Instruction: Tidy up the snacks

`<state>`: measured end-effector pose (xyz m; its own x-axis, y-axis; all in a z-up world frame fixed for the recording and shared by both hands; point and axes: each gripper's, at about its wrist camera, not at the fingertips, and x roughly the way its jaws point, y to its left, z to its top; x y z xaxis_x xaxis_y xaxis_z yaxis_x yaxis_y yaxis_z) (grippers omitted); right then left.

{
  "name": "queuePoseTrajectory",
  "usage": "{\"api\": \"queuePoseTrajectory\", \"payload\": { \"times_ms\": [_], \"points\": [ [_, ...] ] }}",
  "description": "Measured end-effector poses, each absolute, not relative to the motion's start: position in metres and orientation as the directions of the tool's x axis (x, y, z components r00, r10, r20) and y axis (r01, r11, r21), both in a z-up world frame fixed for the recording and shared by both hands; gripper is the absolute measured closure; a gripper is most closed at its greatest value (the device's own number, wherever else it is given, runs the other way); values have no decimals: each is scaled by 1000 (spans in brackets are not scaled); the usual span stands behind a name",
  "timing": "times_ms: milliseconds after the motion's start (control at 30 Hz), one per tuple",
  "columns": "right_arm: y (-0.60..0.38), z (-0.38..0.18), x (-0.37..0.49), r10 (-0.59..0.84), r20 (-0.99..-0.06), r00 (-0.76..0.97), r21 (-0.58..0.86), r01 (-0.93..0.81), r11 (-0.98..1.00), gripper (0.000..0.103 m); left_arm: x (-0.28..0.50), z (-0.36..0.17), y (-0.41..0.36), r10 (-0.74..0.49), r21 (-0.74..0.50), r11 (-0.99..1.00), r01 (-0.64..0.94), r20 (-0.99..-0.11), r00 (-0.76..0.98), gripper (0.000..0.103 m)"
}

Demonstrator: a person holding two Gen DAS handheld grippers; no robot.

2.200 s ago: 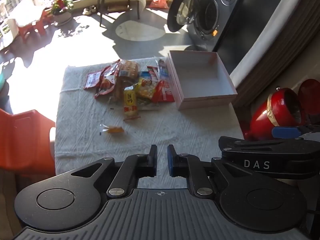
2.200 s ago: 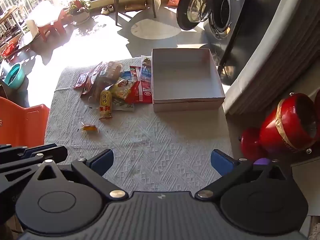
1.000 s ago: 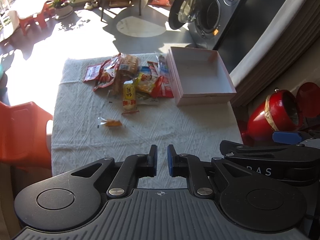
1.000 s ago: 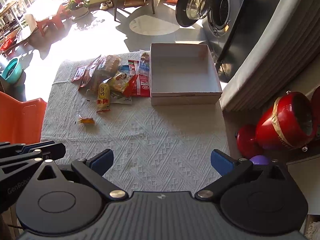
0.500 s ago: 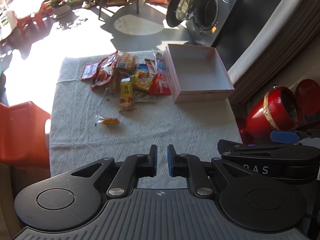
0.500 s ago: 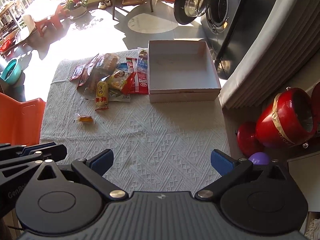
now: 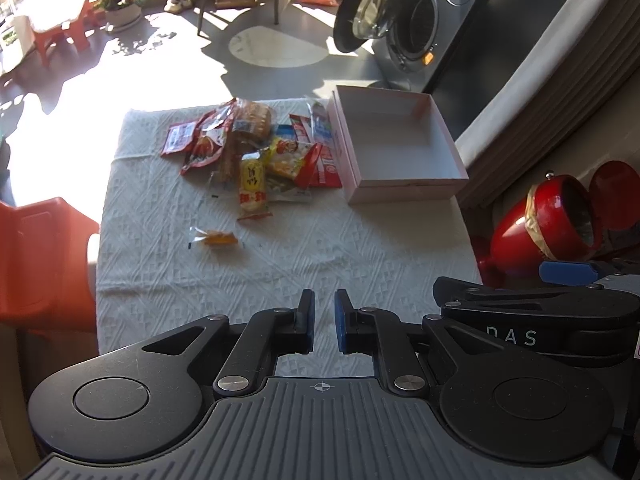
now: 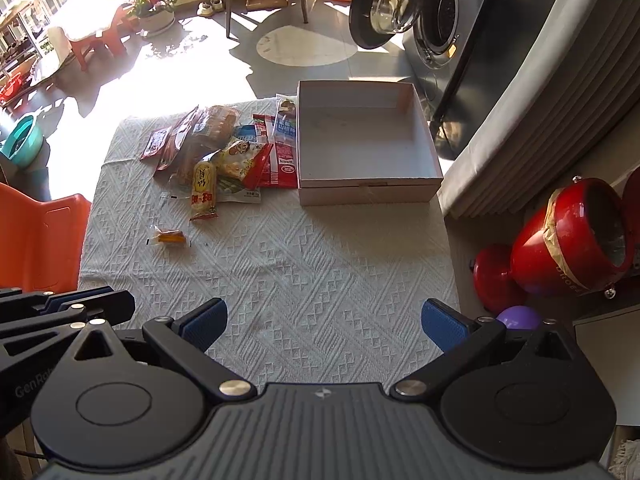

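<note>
Hovering above a table point(image 8: 320, 264) draped in a white textured cloth, two hand-held grippers pointed down at an untidy heap of snack packets point(image 8: 228, 152) lying just left of an empty white box point(image 8: 360, 140) at the far edge. The left gripper point(image 7: 322, 320) had its blue pads drawn almost together with nothing between them, while the right gripper point(image 8: 324, 320) stood spread wide and empty. A small orange sweet point(image 8: 170, 237) lay apart from the heap, nearer the grippers. An orange chair point(image 8: 36, 236) stood at the table's left.
</note>
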<state>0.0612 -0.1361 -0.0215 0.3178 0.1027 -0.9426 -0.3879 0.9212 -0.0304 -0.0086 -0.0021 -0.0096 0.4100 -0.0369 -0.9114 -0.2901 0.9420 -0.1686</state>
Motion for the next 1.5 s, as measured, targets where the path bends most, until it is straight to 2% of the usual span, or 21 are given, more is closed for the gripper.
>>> {"api": "queuePoseTrajectory", "payload": {
  "times_ms": [767,1067,1167,1267,1500],
  "points": [
    [-129,-31,62,80,-950,301,-43,-380,924,0,-8,-22,12,-56,-191,931,-312,-918,393,89],
    [-115,-50,69,74,-952,296,-47,-384,922,0,-7,-55,41,-78,-236,917,-321,-897,436,89],
    [-111,-67,71,144,-926,349,-6,-395,918,0,-3,-85,59,-130,-280,920,-275,-879,459,88],
    [-103,-93,71,187,-902,390,-8,-447,895,0,9,-124,84,-122,-254,928,-274,-899,421,86],
    [-71,-186,88,196,-931,309,37,-454,890,0,46,-174,163,-90,-257,911,-323,-888,452,85]
  ]
}}
